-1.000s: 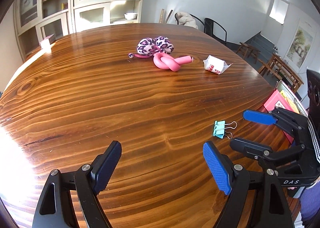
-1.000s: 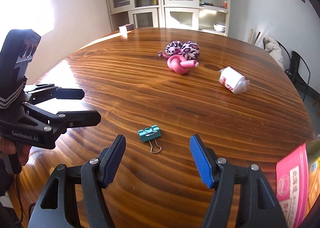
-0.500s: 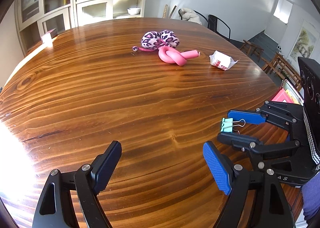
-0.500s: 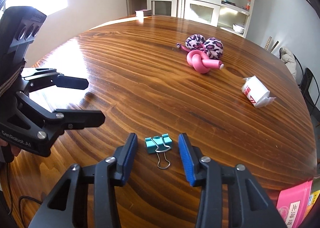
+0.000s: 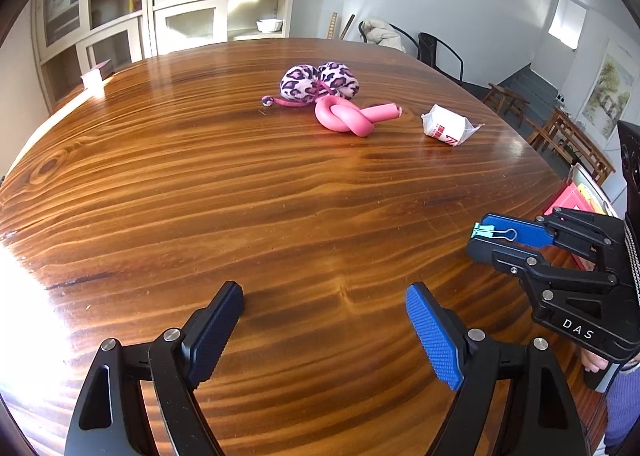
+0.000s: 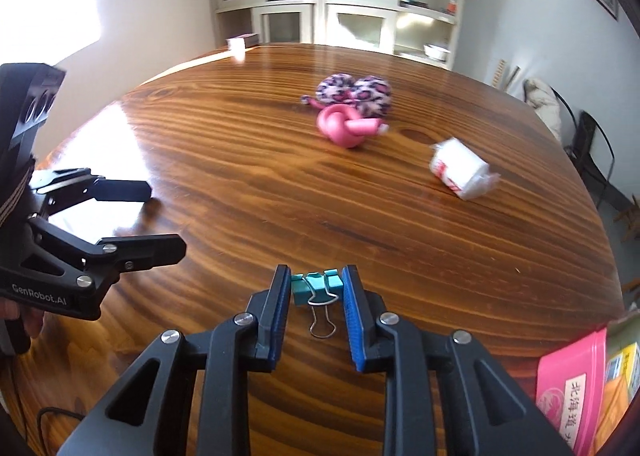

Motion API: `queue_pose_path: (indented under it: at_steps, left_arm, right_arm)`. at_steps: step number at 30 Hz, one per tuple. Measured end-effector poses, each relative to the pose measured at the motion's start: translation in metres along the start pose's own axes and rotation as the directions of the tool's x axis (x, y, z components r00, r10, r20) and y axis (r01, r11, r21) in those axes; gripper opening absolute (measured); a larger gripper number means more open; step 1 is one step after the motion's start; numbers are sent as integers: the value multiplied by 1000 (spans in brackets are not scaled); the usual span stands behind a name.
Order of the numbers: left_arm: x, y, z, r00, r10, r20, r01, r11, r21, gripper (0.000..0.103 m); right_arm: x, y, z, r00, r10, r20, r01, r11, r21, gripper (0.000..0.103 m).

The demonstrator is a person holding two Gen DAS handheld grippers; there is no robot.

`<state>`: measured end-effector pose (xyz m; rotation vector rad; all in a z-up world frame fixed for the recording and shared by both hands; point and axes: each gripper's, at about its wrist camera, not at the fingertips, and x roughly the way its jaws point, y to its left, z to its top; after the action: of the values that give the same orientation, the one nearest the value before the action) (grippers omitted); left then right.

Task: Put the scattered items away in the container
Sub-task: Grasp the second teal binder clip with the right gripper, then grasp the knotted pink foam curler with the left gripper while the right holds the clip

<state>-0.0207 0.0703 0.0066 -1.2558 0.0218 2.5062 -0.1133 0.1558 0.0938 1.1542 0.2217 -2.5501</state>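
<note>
A teal binder clip [image 6: 318, 286] sits between the blue pads of my right gripper [image 6: 316, 276]. The jaws are closing and both pads touch its sides, with its wire handle pointing back toward the camera. In the left wrist view the same clip [image 5: 482, 230] shows at the tips of the right gripper [image 5: 480, 238], low over the wooden table [image 5: 240, 196]. My left gripper [image 5: 324, 304] hovers open over bare wood with nothing between its fingers. Farther back lie a leopard-print plush [image 5: 320, 80], a knotted pink foam tube [image 5: 348, 116] and a white packet [image 5: 446, 128].
A pink box and yellow packs [image 6: 568, 388] stand at the table's near right edge; whether a container holds them I cannot tell. A small white box [image 5: 94, 78] sits at the far left edge. Cabinets and chairs stand beyond the table.
My right gripper moved forward over the binder clip and its jaws narrowed from wide open until the pads met the clip. The left gripper stayed open and still.
</note>
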Motion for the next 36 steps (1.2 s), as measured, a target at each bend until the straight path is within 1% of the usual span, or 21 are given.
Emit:
queue_pose_path:
  at_steps: [7, 10, 13, 17, 21, 28, 33, 36]
  left_arm:
    - [22, -10, 28, 1000, -26, 1, 26, 1000, 0, 86]
    - [33, -15, 44, 1000, -15, 11, 15, 1000, 2, 86]
    - [46, -21, 61, 1000, -20, 21, 19, 1000, 6, 86]
    - [66, -31, 83, 1000, -9, 28, 8, 999, 32, 86]
    - [84, -34, 100, 1000, 20, 8, -21, 997, 71, 86]
    - [97, -19, 123, 999, 41, -6, -40, 997, 66, 86]
    - [102, -17, 134, 1000, 24, -8, -24, 996, 82, 86]
    - [103, -18, 139, 1000, -12, -7, 13, 996, 83, 86]
  right_arm:
    - [-8, -28, -2, 999, -29, 28, 25, 993, 118, 29]
    - [-11, -39, -2, 998, -46, 34, 40, 986, 160, 29]
    - [-13, -50, -2, 998, -59, 36, 50, 978, 202, 29]
    - [-16, -58, -2, 997, -69, 41, 57, 970, 238, 29]
    - [-20, -60, -1, 996, -69, 50, 55, 966, 251, 29]
    - [-22, -56, -1, 997, -57, 59, 41, 969, 246, 29]
    - [-20, -53, -1, 997, -54, 53, 40, 970, 239, 29]
    - [-19, -53, -2, 997, -58, 47, 45, 969, 242, 29]
